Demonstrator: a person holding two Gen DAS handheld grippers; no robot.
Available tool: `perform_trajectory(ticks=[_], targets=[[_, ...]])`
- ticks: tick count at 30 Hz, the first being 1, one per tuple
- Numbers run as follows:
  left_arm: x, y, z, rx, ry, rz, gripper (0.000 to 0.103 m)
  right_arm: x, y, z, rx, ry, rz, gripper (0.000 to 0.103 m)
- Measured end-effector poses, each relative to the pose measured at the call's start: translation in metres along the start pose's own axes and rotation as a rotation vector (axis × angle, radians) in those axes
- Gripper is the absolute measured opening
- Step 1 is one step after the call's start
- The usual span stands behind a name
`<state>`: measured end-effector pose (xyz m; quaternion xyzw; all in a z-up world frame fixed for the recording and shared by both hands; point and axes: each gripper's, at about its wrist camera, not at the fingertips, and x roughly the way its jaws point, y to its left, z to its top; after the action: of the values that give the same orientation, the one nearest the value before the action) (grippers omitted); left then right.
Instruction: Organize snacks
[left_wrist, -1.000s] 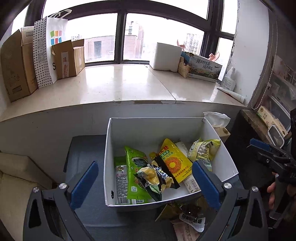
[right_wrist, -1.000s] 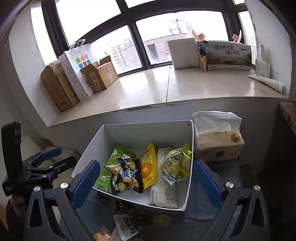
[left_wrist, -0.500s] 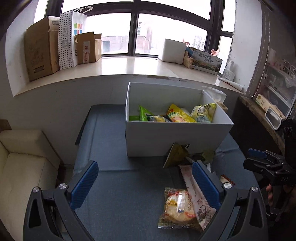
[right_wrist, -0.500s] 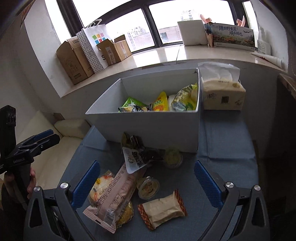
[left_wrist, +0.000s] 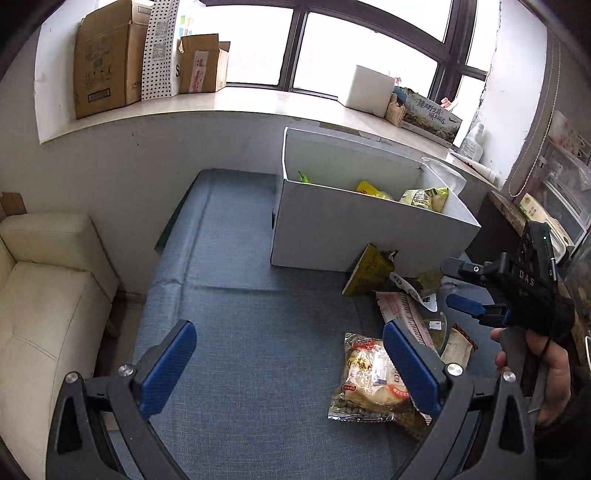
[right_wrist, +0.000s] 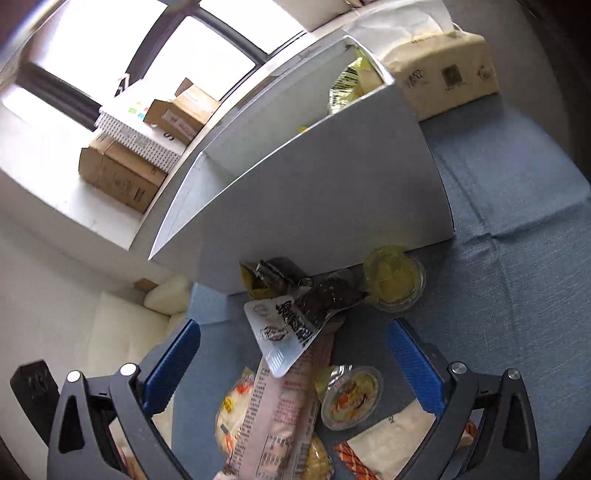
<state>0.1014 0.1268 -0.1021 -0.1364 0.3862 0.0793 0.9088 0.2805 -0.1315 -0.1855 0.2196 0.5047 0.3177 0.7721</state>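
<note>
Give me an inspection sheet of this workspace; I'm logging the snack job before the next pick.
Surface: blue cloth, creased, partly bare.
Job's things: white box holding several snack bags; loose snacks in front of it: long pink pack, bread bag, two jelly cups, dark wrappers, orange-edged pack.
Clutter: tissue pack beside the box.
Grippers: left gripper open, empty, above the cloth; right gripper open, empty, over the loose pile.
Cables: nothing seen.
Surroundings: window sill with cardboard boxes, cream sofa beside the table.
</note>
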Motion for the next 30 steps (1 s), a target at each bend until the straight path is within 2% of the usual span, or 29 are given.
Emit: perform_trajectory(ticks=[6,10,12,13,14,16,18,19,20,22,23,25,30], targets=[[0.000,0.001,0.003,-0.007,-0.017,0.005,0.103,0.027,-0.024,-0.001,0.198,-0.019,0.044,0.103],[0.004,0.002,0.002,-0.014,-0.016,0.019,0.103,0.032,-0.025,0.003,0.234,-0.048,0.063,0.101],[0.006,0.003,0.002,-0.023,-0.007,0.011,0.103,0.037,-0.024,0.003,0.239,-0.027,0.059,0.089],[0.007,0.004,0.002,-0.026,-0.008,0.012,0.103,0.041,-0.023,0.002,0.237,-0.005,0.060,0.072],[0.007,0.004,0.002,-0.027,-0.007,0.005,0.103,0.044,-0.023,0.000,0.232,0.011,0.055,0.060],[0.009,0.003,0.001,-0.028,-0.002,0.005,0.103,0.046,-0.021,-0.002,0.200,0.002,0.033,0.050],[0.010,0.002,0.001,-0.021,0.003,0.006,0.103,0.047,-0.021,-0.002,0.206,0.013,0.037,0.046],[0.009,0.001,0.001,-0.021,-0.002,0.007,0.103,0.047,-0.022,-0.002,0.220,0.023,0.057,0.030],[0.007,0.001,0.001,-0.022,-0.007,0.007,0.103,0.048,-0.019,0.001,0.219,0.027,0.082,0.027],[0.007,0.002,0.002,-0.024,-0.009,0.005,0.103,0.043,-0.014,0.002,0.180,0.016,0.063,0.021],[0.007,0.003,0.002,-0.026,-0.009,0.010,0.103,0.039,-0.011,0.003,0.169,0.003,0.075,0.008],[0.008,0.004,0.002,-0.027,-0.003,0.009,0.103,0.027,-0.003,0.007,0.138,-0.019,0.082,0.004],[0.012,-0.002,0.002,-0.020,0.002,0.003,0.103,-0.013,0.025,0.013,-0.039,-0.076,0.058,0.003]])
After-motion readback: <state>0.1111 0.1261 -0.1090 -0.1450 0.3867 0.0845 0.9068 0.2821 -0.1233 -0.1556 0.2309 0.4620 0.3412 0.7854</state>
